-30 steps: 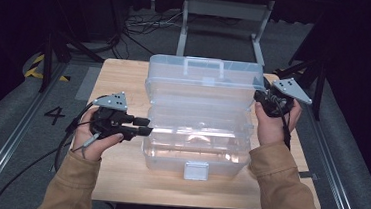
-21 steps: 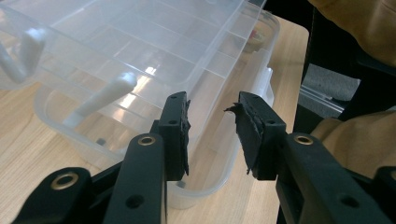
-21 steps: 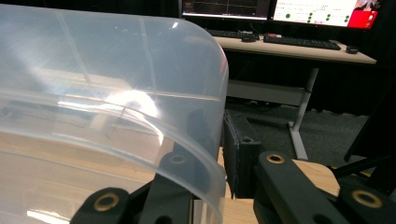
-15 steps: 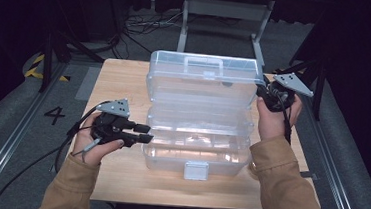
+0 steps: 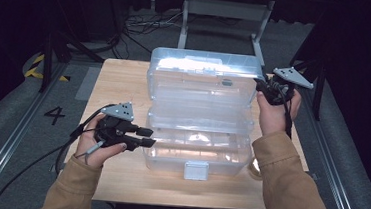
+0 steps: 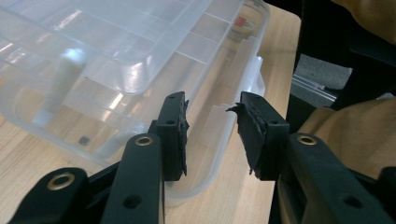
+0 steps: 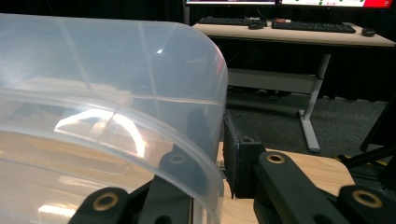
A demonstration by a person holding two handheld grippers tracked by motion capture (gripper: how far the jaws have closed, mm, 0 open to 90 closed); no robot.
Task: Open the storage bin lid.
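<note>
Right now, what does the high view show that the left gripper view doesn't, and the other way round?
High view: the whole table, the open lid with the right gripper closed on its edge, and the latch at the front.
Left gripper view: a close look between the left gripper jaws, which stand open with nothing between their pads, and a small dark bit inside the box.
Both: the clear box, the wooden table and a tan sleeve.

Lab or recording studio: black curtains, wooden bench (image 5: pixel 124 87) on grey floor, cables (image 5: pixel 139 25), numbered floor mark (image 5: pixel 54 115), desk with keyboards (image 7: pixel 303 25).
</note>
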